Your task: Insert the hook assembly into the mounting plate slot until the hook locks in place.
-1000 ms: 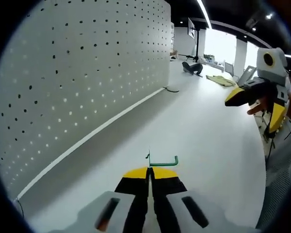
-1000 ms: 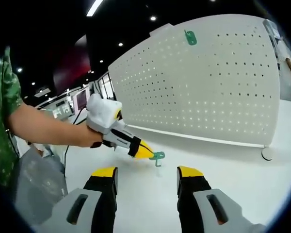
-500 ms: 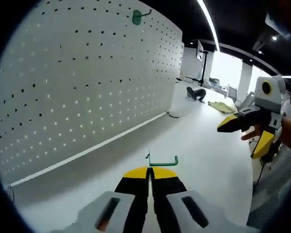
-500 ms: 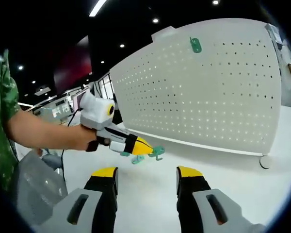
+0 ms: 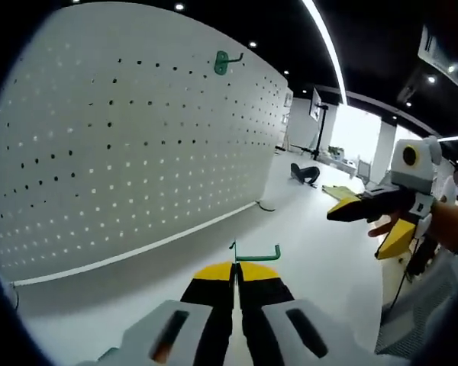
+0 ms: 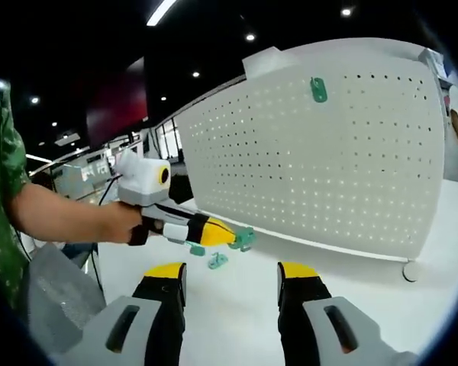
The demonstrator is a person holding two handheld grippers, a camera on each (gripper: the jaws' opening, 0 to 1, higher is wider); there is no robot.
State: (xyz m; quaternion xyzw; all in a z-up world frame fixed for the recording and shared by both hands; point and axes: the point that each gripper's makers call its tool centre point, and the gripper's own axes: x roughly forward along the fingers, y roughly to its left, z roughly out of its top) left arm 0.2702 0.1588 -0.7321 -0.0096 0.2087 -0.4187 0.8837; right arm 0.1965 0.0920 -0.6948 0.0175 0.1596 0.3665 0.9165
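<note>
Item: green hook (image 5: 257, 252), thin bent wire with an upturned end, pinched at the yellow tips of your left gripper (image 5: 236, 268); its jaws are closed tight on the hook's plate end, no gap between them. In the right gripper view the same hook (image 6: 243, 238) juts from the yellow nose of the left gripper (image 6: 218, 234), held off the worktop (image 6: 237, 335) and short of the pegboard (image 6: 328, 168).

Item: your right gripper (image 6: 233, 273), black jaws with yellow tips, standing wide apart with nothing between them. In the left gripper view it (image 5: 366, 213) hangs at the right, jaws likewise spread, fingers (image 5: 382, 223) showing at its grip.

Item: second green hook (image 5: 226, 61), already mounted high on the pegboard (image 5: 137, 152), its prong sticking out from the face. The right gripper view shows it (image 6: 318, 89) as a small green plate near the board's top edge.

Item: small green piece (image 6: 217, 261) lying on the worktop below the held hook, apart from it; its shape is too small to make out.

Item: pegboard, white, upright, matte, drilled with a regular grid of small round holes, a pale rail along its foot and a round foot pad (image 6: 407, 271) at its near corner. It stands between the hook and the room behind.

Item: worktop (image 5: 320, 259), smooth white, slightly glossy.

Item: your bare forearm (image 6: 61, 217) and green patterned sleeve (image 6: 0, 198) at the left of the right gripper view.

Item: dark ceiling with strip light (image 5: 324, 42) and spot lamps.
</note>
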